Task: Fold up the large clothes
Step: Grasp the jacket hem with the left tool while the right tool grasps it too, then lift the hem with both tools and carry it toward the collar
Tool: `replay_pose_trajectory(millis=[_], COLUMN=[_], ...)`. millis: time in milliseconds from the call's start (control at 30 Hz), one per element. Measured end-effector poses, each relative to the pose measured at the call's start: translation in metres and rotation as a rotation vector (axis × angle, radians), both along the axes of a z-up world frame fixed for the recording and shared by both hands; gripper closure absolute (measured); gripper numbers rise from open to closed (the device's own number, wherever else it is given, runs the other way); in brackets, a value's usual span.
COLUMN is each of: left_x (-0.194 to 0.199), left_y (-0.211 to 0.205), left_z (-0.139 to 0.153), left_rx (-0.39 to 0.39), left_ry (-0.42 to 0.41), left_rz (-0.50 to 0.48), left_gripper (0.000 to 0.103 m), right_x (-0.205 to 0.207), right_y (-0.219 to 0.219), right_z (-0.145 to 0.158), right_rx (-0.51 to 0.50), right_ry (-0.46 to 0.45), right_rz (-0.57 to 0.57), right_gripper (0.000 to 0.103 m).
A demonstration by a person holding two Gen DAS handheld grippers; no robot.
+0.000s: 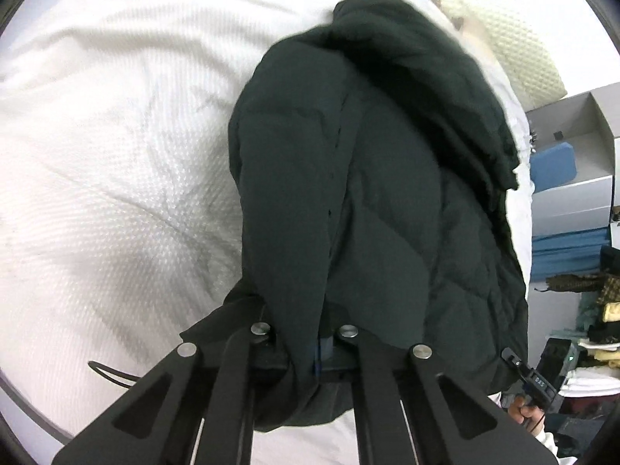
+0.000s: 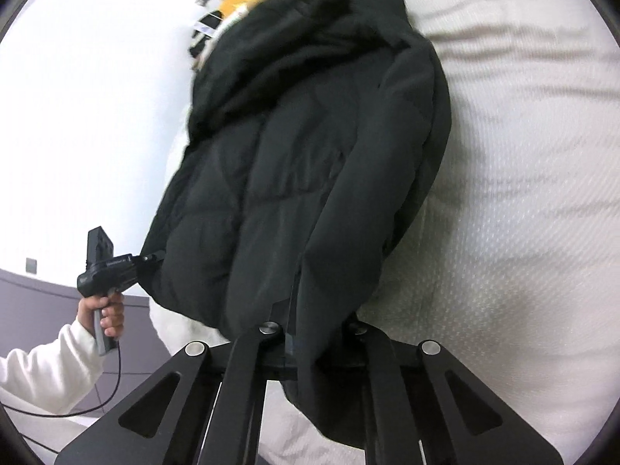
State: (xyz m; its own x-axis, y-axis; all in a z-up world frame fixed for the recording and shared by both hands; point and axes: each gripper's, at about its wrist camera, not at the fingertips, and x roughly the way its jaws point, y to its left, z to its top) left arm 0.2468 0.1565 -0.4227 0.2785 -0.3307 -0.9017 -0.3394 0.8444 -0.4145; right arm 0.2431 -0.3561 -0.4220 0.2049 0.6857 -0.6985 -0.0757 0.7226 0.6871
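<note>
Both claws clamping the hem of a dark puffer jacket [image 1: 372, 201], left gripper [image 1: 306, 343] and right gripper [image 2: 316, 335], draping over white bedding [image 1: 116, 155]; grey shelving [image 1: 573, 155] at three o'clock.

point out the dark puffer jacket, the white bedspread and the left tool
dark puffer jacket [image 1: 387, 193], left wrist view, quilted body
white bedspread [image 1: 116, 135], left wrist view, bare textured part
left tool [image 2: 149, 259], right wrist view, tip at the hem

The jacket [image 1: 387, 193] lies on the bed [image 1: 116, 155], beside pillows [image 1: 523, 46].
</note>
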Motion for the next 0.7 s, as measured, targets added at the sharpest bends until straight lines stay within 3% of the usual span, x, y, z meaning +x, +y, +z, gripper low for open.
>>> replay_pose_trajectory(millis=[233,467,700], left_x=[-0.029,-0.085,-0.155], left_y=[-0.027,-0.018,0.011], left_z=[0.061,0.111,0.147], left_rx=[0.042,-0.024,-0.123], left_ry=[-0.026,-0.058,-0.093], left_rz=[-0.029,-0.022,0.011], left_gripper=[0.103,0.103,0.103], right_x=[-0.021,-0.068,-0.143], right_y=[-0.023,-0.026,-0.022], right_z=[0.046,0.093,0.136], right_rx=[0.023,0.008,-0.004], right_ry=[-0.066,-0.125,-0.157], right_rz=[-0.016,-0.044,-0.097], right_gripper=[0.1,0.1,0.1])
